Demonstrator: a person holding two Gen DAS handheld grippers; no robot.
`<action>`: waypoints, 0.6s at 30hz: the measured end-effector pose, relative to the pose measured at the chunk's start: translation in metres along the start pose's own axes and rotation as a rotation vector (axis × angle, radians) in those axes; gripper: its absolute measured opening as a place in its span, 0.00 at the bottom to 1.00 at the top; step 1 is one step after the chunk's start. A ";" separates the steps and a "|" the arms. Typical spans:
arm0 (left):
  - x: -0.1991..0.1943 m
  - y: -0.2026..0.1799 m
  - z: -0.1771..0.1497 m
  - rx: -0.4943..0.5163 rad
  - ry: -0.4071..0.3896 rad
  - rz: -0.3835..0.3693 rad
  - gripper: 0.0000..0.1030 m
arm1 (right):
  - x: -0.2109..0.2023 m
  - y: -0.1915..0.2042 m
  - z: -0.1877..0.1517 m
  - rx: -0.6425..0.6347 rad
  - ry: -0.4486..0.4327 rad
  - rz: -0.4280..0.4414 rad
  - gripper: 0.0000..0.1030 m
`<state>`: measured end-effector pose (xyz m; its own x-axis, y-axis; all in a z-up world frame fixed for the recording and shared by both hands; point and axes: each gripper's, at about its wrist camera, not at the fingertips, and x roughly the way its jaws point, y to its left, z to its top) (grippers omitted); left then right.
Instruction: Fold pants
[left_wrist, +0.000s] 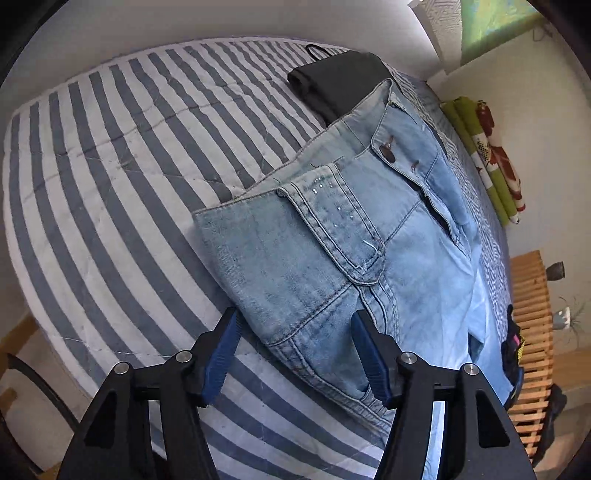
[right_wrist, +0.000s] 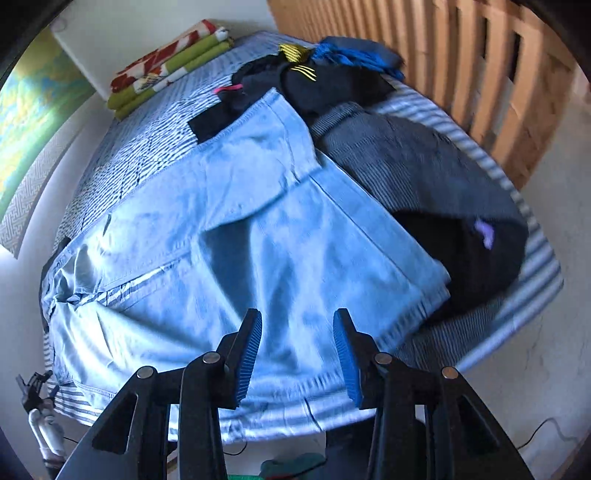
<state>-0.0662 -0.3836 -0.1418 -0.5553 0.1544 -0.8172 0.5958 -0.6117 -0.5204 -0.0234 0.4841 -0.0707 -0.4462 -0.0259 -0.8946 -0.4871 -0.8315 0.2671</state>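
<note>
We see the light blue denim pants (left_wrist: 332, 236) lying on the bed with the grey-and-white striped quilt (left_wrist: 110, 177), already doubled over at least once, the waistband toward the far edge and the legs near the wooden slatted end. Both the left hand-held gripper (left_wrist: 295, 354) and the right hand-held gripper (right_wrist: 297, 354) hang released above the denim, holding nothing. We judge that one more fold is left.

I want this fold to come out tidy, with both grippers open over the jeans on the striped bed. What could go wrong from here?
1. The jeans overlap a folded black garment at the waistband; a pull there may drag it along.
2. In the right wrist view, dark clothes lie against the legs and could get caught in the fold.
3. The left gripper straddles a thick hem corner, so it may pinch one layer only.
</note>
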 end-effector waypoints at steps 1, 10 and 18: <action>0.004 -0.002 0.000 0.001 -0.001 -0.003 0.61 | -0.001 -0.004 -0.004 0.013 -0.002 -0.001 0.44; 0.004 -0.007 0.006 0.017 -0.044 -0.012 0.18 | 0.001 -0.030 -0.016 0.137 0.011 -0.027 0.50; -0.020 -0.017 0.006 0.060 -0.070 -0.036 0.12 | 0.023 -0.051 -0.010 0.266 0.058 -0.014 0.50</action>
<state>-0.0687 -0.3812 -0.1157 -0.6162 0.1236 -0.7778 0.5402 -0.6523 -0.5316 -0.0016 0.5203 -0.1082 -0.3981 -0.0533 -0.9158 -0.6767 -0.6569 0.3325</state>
